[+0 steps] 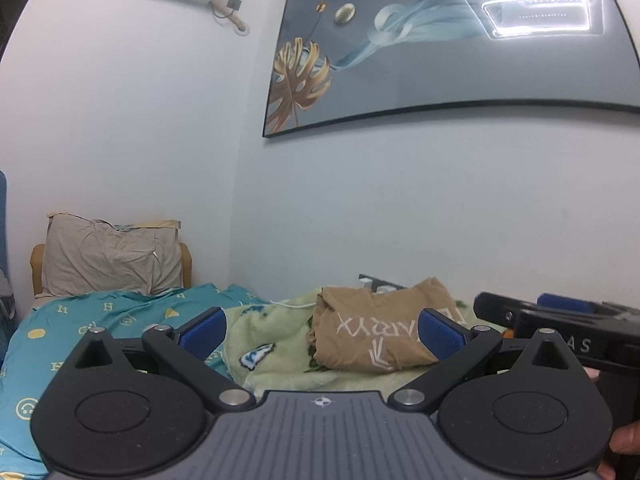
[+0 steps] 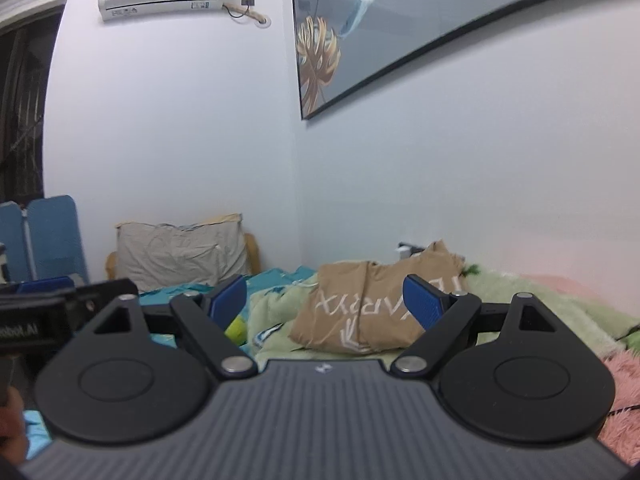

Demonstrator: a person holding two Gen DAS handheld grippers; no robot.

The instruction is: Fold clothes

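A tan garment with white lettering lies folded into a compact bundle on the pale green blanket of the bed, near the wall. My left gripper is open, its blue pads spread wide, short of the bundle with nothing between them. In the right wrist view the same tan garment lies ahead. My right gripper is open too, level, held back from the cloth and empty. The right gripper's black body shows at the right edge of the left wrist view, the left one's at the left edge of the right wrist view.
A grey pillow leans on the headboard at the far left. A teal patterned quilt covers the left of the bed. A pink fluffy blanket lies at the right. A big framed picture hangs on the wall behind.
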